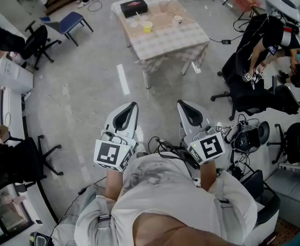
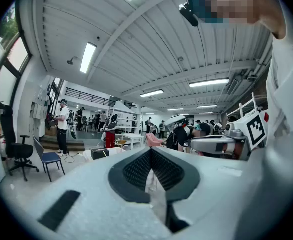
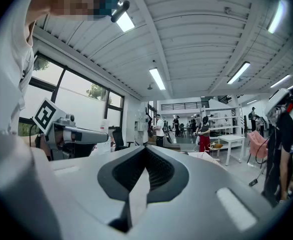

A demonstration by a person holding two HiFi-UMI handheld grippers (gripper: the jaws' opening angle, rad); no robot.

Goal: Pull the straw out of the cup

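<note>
**Entry: straw removal, approach stage**

- **Step in hand:** by my judgement the task has not begun. The person stands on open floor, well apart from the work surface, with both tools carried level in front of the body.
- **Left gripper** (image 1: 132, 106): jaws pressed together, dark pads meeting at the tip. Nothing is between them in its own view (image 2: 150, 154).
- **Right gripper** (image 1: 183, 104): jaws likewise pressed together and empty, as its own view (image 3: 145, 151) confirms.
- **Table** (image 1: 163, 42): checked cloth, at the far side of the scene and slightly right of centre, beyond a stretch of bare floor.
- **Items on the table:**
  - a black box (image 1: 133, 7) at the far left corner
  - a yellow cup (image 1: 147, 26) near the middle
  - a mug (image 1: 178, 19) to the right
  - paler cups, faint at this range
- **Straw:** too small to make out, so I cannot tell which cup holds it. Wherever it stands, it is far ahead of both grippers and touches neither.
- **Next move calls for:**
  - walking up to the table
  - finding the cup with the straw
  - spreading one gripper's jaws
  - likely steadying the cup with one gripper while the other pinches the straw and draws it upward
</note>
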